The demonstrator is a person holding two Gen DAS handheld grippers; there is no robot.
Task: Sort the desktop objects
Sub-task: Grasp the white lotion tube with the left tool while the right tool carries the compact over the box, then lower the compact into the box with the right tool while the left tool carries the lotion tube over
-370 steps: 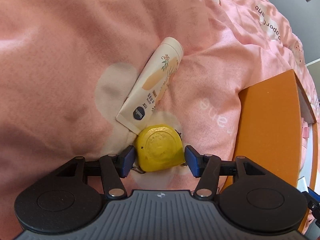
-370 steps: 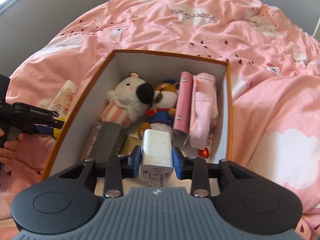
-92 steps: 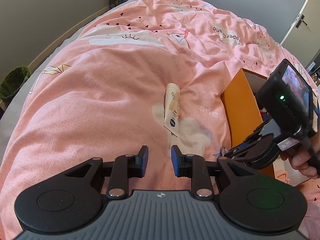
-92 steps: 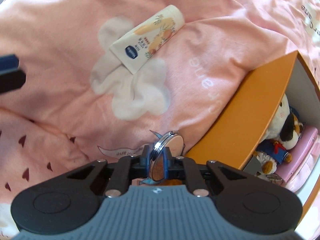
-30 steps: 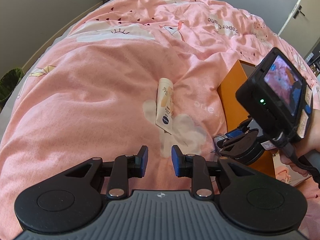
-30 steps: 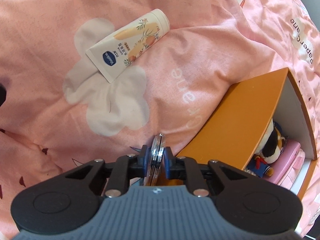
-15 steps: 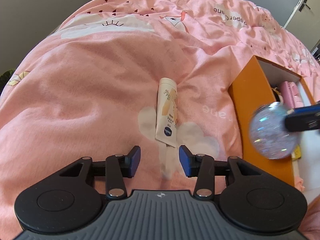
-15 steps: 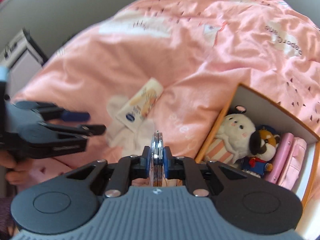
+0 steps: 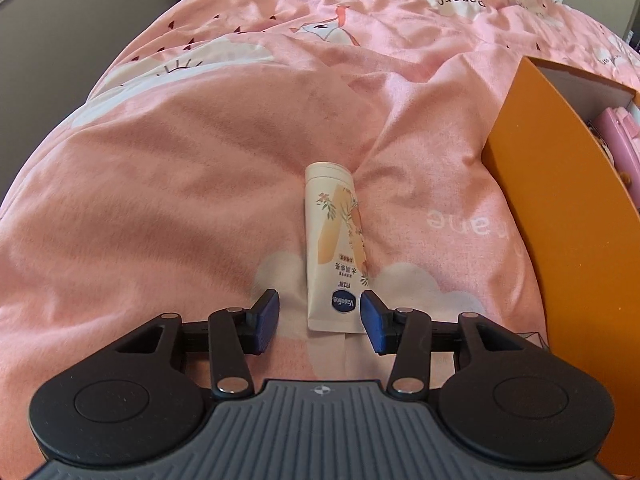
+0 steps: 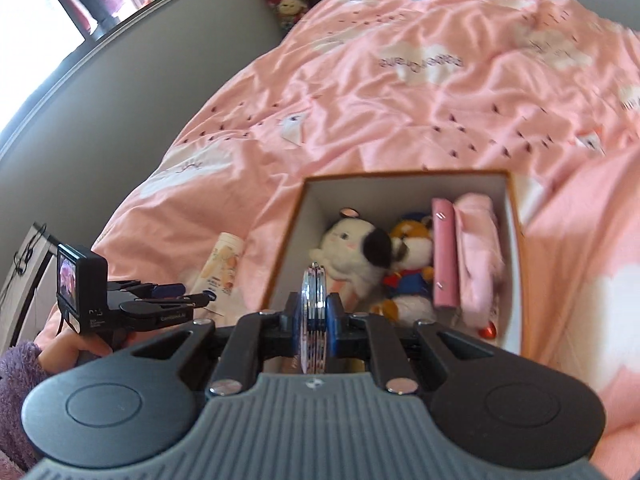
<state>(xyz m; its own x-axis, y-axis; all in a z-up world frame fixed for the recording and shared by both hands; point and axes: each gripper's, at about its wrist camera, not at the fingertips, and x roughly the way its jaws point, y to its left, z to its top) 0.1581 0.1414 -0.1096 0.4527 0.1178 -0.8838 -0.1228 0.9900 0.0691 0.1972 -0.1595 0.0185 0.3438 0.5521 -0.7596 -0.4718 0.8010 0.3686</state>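
Compact mirror (image 10: pixel 314 312) is clamped edge-on in right gripper (image 10: pixel 314 322), held above the box (image 10: pixel 516 216) w/ the toys, prob. for dropping in. Left gripper (image 9: pixel 320 316) is opening, pads either side of the cream tube (image 9: pixel 334 248) on the bed (image 9: pixel 160 184), not touching yet.

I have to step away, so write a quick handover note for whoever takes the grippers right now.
Left gripper: jaws opening, the lotion tube lies on the pink bedcover with its crimped end between them, not gripped.
Right gripper: shut on the round compact mirror, above the orange box.
Done: plush toys and a pink case already lie in the box.
Left: drop the mirror in, then grip the tube and box it.
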